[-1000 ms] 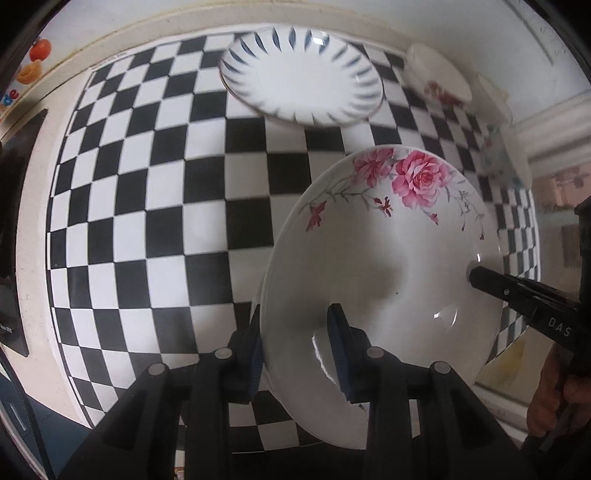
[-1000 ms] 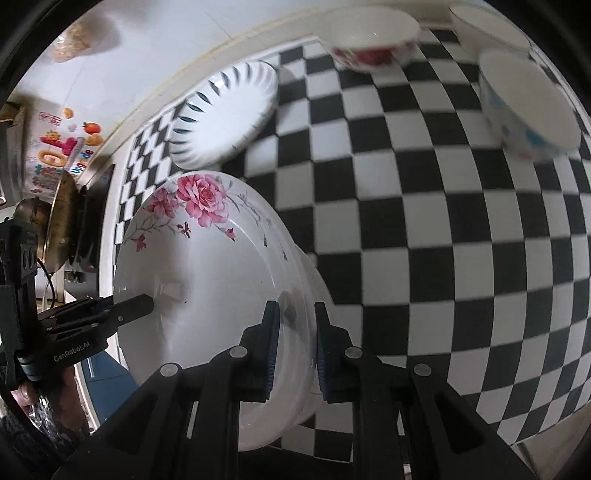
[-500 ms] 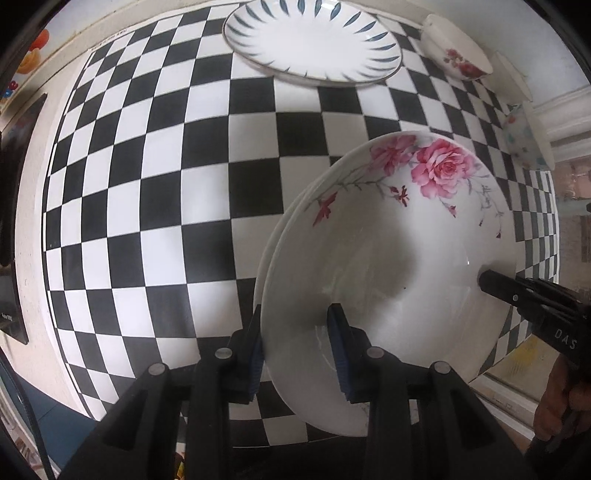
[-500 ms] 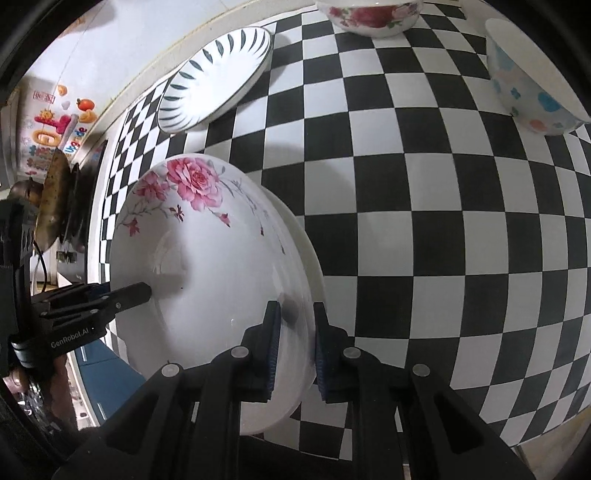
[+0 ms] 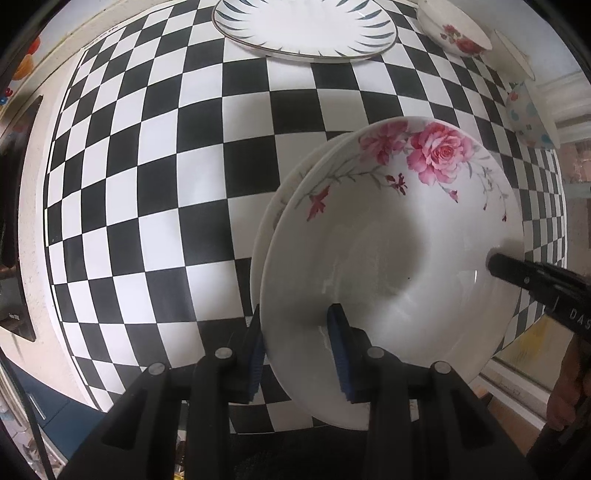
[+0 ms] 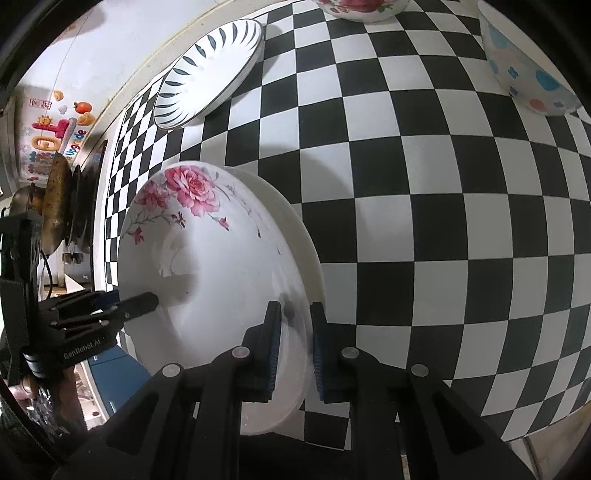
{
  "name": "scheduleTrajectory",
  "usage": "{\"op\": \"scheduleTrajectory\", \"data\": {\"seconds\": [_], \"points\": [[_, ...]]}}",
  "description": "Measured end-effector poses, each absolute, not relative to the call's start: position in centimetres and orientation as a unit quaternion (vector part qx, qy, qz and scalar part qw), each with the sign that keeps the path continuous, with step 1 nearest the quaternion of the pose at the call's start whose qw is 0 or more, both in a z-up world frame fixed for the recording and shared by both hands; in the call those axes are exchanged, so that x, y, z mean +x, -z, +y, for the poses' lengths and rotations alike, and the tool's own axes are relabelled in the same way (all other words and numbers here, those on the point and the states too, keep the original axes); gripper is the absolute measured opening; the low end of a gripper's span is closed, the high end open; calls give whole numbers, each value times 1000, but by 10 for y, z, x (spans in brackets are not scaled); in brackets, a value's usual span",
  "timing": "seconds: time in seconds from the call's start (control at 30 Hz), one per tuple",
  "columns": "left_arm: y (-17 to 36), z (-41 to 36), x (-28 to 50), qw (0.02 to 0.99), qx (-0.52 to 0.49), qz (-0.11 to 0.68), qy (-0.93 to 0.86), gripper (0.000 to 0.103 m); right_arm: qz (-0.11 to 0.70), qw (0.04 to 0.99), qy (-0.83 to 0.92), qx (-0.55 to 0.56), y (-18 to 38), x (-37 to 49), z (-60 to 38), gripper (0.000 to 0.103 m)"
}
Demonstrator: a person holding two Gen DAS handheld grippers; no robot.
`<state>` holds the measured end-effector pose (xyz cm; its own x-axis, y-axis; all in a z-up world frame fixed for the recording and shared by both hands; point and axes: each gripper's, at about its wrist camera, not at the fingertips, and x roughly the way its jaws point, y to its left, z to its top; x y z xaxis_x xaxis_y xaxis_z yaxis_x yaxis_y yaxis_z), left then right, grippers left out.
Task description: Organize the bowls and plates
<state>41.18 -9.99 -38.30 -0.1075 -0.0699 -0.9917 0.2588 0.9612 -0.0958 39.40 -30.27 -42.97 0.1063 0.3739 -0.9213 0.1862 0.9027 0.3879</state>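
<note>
White porcelain with pink roses, the rose plate [image 5: 391, 236] sits nested on a second plain plate [image 5: 273, 221] above the checkered worktop [image 5: 147, 177], near its front edge. The left tool [image 5: 295, 332] is clamped on the plates' near-left rim, one blue pad [image 5: 340, 328] inside the rose plate and the other under the stack. The right tool [image 6: 293, 328] pinches the opposite rim the same way. Farther back lie a blue-striped plate [image 5: 306, 26], then a red-flowered bowl [image 5: 456, 31], and at far right a dotted bowl [image 6: 524, 62], all well apart from the held stack.
</note>
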Motion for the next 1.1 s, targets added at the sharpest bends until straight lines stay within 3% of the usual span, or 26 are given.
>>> {"op": "scheduleTrajectory", "data": {"seconds": [0.57,0.9,1.1], "points": [[385,-144,405,657,142,731,119,30,679,712,-46,175,428,393,-295,13],[377,-146,398,663,121,729,119,29,682,709,-30,176,429,386,-295,13],[354,-137,399,686,108,711,112,29,670,726,-20,156,400,387,-292,13]]}}
